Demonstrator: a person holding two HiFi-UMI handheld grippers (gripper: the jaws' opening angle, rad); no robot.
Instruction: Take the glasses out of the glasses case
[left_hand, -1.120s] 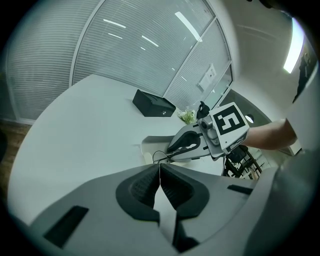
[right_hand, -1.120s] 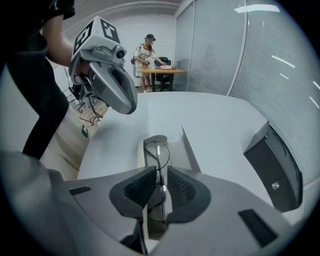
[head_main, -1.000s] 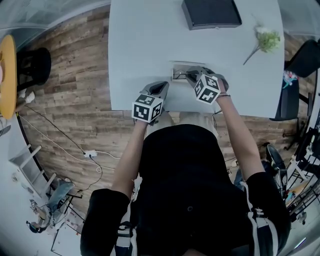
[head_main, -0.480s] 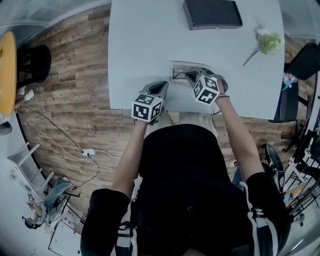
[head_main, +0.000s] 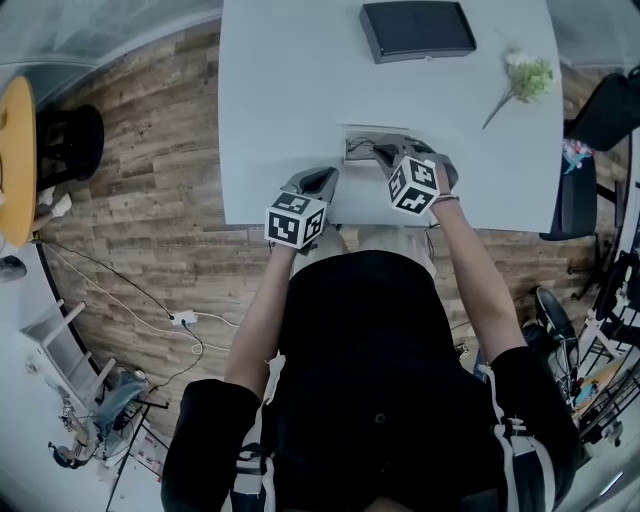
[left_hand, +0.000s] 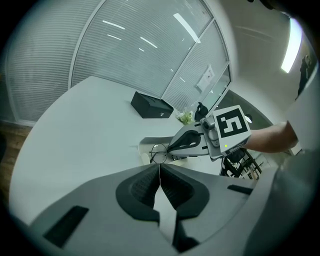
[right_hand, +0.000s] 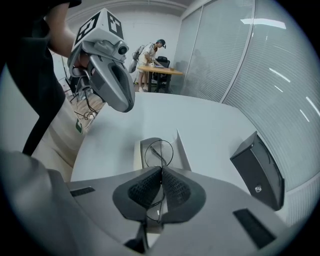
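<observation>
Pinching the wire-rimmed glasses (right_hand: 159, 153) with my right gripper (right_hand: 161, 170) to lift them from the open glasses case (right_hand: 139, 152); left gripper (left_hand: 159, 168) hangs nearby, jaws together, empty.

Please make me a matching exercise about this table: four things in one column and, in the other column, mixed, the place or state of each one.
1 glasses
2 box
3 flower
4 left gripper

A closed and empty
B black, at the far edge of the table
C pinched in the right gripper
D near the table's right edge

Pairs: 1-C, 2-B, 3-D, 4-A
</observation>
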